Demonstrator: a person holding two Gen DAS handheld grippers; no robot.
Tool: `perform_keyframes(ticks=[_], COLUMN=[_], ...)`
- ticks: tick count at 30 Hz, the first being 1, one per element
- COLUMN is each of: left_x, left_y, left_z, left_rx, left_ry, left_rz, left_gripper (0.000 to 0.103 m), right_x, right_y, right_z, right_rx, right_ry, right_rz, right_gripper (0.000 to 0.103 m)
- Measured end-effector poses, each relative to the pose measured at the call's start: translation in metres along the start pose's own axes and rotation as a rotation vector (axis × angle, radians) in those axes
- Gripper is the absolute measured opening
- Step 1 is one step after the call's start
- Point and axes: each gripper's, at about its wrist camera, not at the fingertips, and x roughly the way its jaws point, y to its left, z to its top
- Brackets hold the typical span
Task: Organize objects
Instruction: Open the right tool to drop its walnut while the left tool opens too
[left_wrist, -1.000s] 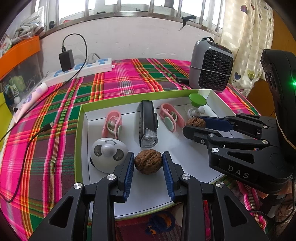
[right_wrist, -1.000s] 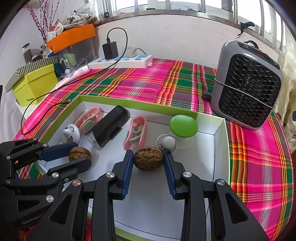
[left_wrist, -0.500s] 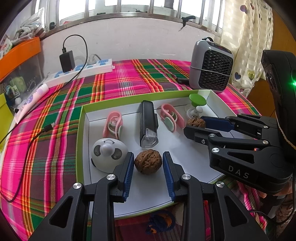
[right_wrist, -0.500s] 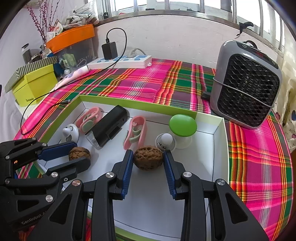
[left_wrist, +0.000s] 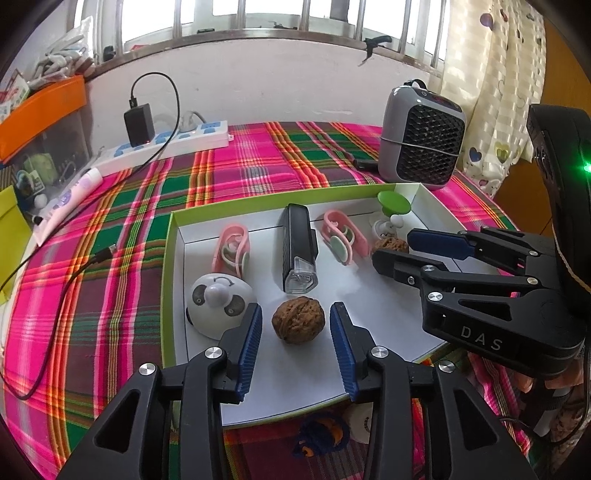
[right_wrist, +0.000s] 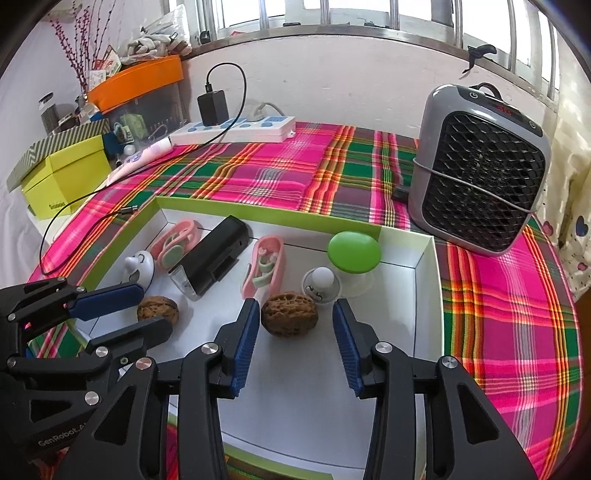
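Two brown walnuts lie on the white floor of a green-rimmed tray (left_wrist: 168, 258). One walnut (left_wrist: 298, 320) sits between the blue pads of my left gripper (left_wrist: 295, 310). Its jaws are opening and a small gap shows on each side of the nut. The other walnut (right_wrist: 290, 319) lies between the pads of my right gripper (right_wrist: 294, 306), whose jaws are also opening and stand clear of it. In the right wrist view my left gripper (right_wrist: 155, 310) straddles its walnut (right_wrist: 158, 309) at the tray's near left.
The tray also holds two pink clips (left_wrist: 232, 251), a black lamp (left_wrist: 297, 247), a panda toy (left_wrist: 218, 302), a green-topped stand (right_wrist: 354, 248) and a small white figure (right_wrist: 320, 282). A grey heater (right_wrist: 480, 184), power strip (right_wrist: 236, 129) and loose cable (left_wrist: 74, 273) lie on the plaid cloth.
Both grippers' jaws have spread apart and let go of the walnuts, which stay where they were on the tray floor. Neither hand has shifted.
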Motion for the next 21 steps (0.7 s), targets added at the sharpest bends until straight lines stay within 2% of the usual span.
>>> perform_keyframes(ticks=[21], left_x=[-0.033], left_y=[-0.005], left_z=[-0.012], left_rx=[-0.017], left_ry=[-0.053], left_rz=[0.023], left_gripper=[0.038], right_x=[-0.030], right_y=[0.012], right_z=[-0.013], right_rx=[0.018], right_ry=[-0.048], right_rz=[-0.004], right_gripper=[0.043])
